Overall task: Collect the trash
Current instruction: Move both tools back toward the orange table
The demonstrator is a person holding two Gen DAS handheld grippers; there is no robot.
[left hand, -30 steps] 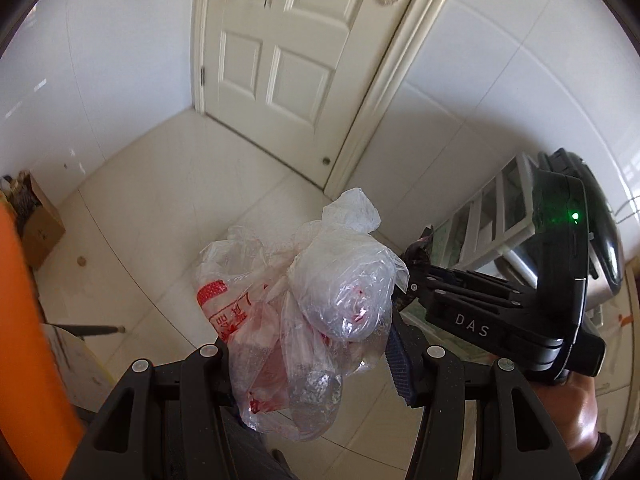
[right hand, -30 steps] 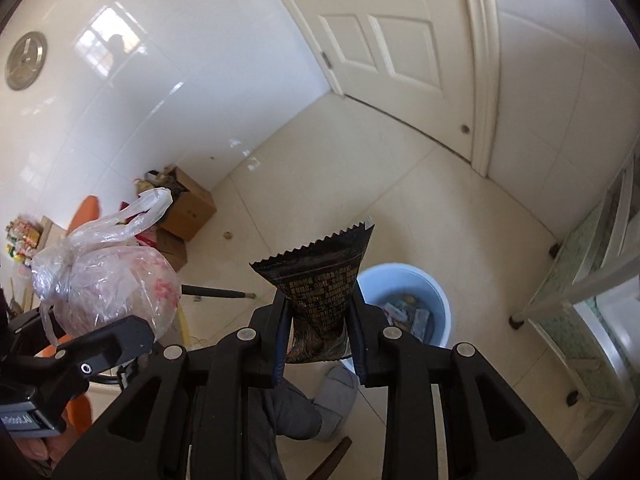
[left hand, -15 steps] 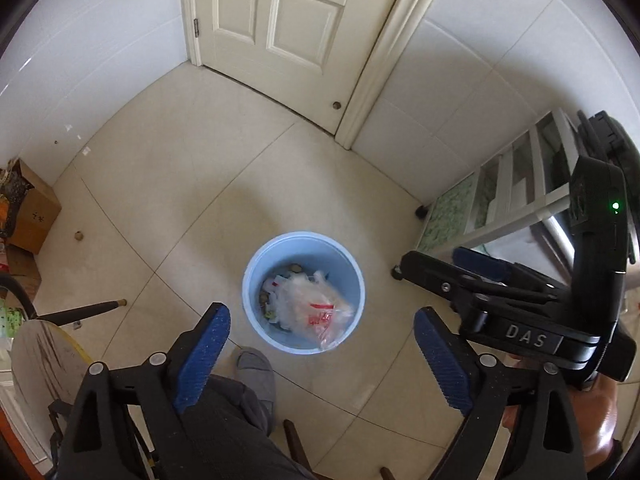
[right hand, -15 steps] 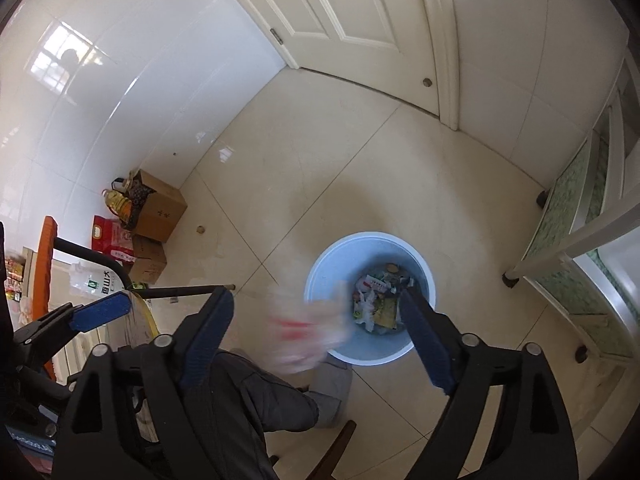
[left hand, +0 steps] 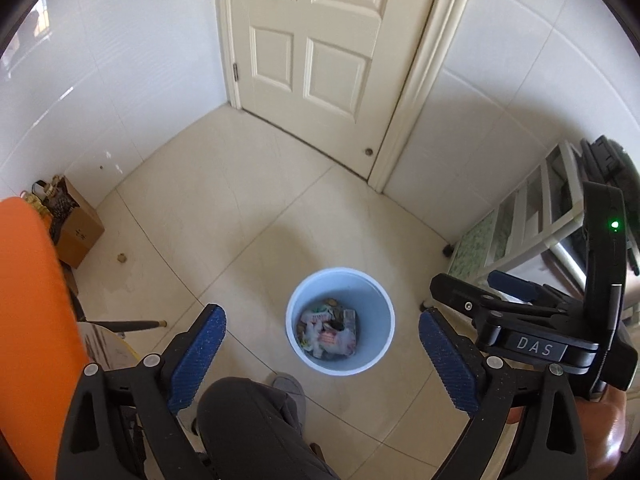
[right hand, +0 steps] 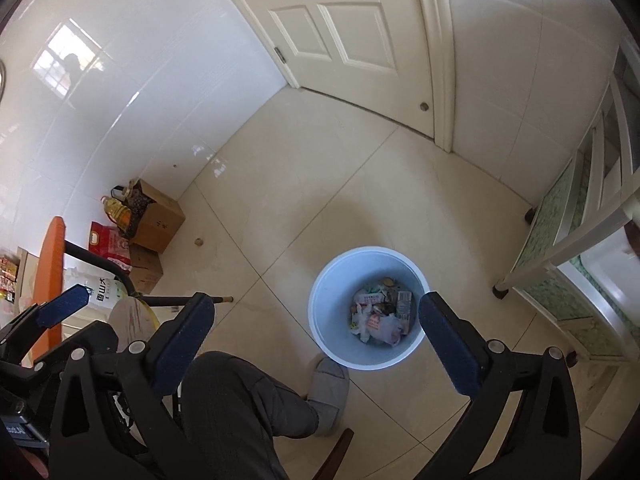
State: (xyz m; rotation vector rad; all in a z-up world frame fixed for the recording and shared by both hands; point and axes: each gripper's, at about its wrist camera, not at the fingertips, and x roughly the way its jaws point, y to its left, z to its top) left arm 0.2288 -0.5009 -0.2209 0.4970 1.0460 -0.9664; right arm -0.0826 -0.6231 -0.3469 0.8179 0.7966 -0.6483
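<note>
A light blue trash bin [left hand: 376,304] stands on the tiled floor below both grippers. Inside it lie the clear plastic bag with red print [left hand: 332,336] and a printed wrapper [left hand: 349,320] among other rubbish. My left gripper [left hand: 322,314] hangs above the bin, its jaws opening wide with nothing between the blue pads. In the right wrist view the bin [right hand: 332,280] sits under the right finger, with the bag [right hand: 386,326] in it. My right gripper [right hand: 316,300] is also opening and holds nothing. It shows at the right of the left wrist view [left hand: 466,280].
A person's dark-trousered leg [right hand: 240,408] and grey slipper [right hand: 328,384] are just before the bin. Cardboard boxes [right hand: 158,220] and bags stand by the left wall, next to an orange chair back [left hand: 28,320]. A white door [left hand: 320,40] is ahead, a white shelf unit [right hand: 580,240] to the right.
Both grippers let go and opened wide. The plastic bag dropped from the left and the dark wrapper from the right, and both now lie in the bin.
</note>
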